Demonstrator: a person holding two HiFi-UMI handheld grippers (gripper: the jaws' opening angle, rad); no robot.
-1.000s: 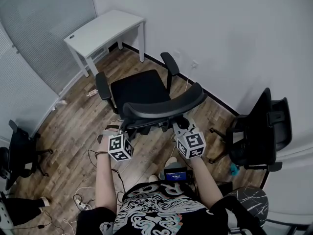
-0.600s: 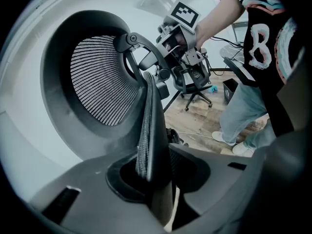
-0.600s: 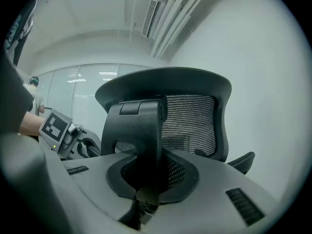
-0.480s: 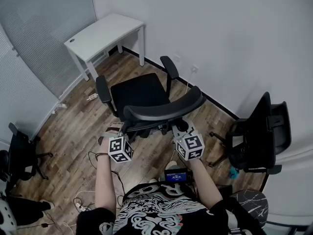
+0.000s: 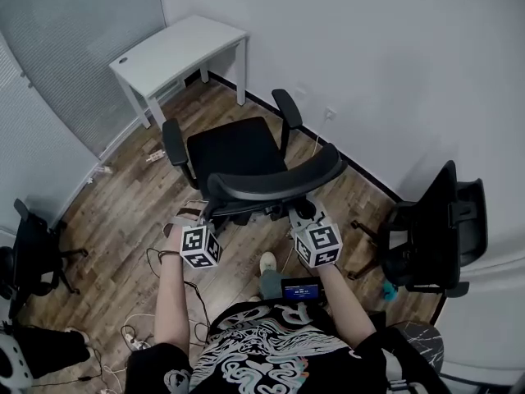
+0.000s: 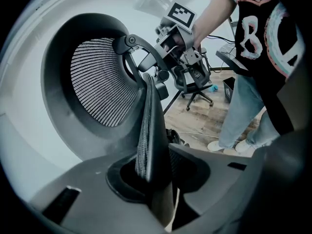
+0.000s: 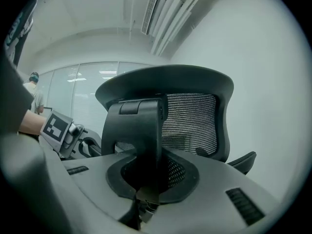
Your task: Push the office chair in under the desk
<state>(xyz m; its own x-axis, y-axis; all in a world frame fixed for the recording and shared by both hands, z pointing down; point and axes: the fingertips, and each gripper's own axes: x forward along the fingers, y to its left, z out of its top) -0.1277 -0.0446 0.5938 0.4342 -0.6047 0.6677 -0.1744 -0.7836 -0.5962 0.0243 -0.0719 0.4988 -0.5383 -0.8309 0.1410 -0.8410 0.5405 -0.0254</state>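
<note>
A black office chair stands on the wood floor with its seat facing the white desk in the far corner, a short gap between them. Its curved backrest is nearest to me. My left gripper is shut on the backrest's left edge; in the left gripper view the mesh edge sits pinched between the jaws of that gripper. My right gripper is shut on the backrest's right side; in the right gripper view the black back support stands clamped in that gripper.
A second black chair stands by the wall at the right, and a third at the left edge. Cables lie on the floor near my feet. A glass partition runs behind the desk.
Chair, desk and both grippers stay almost where they were. One of the person's shoes has stepped forward under the grippers.
</note>
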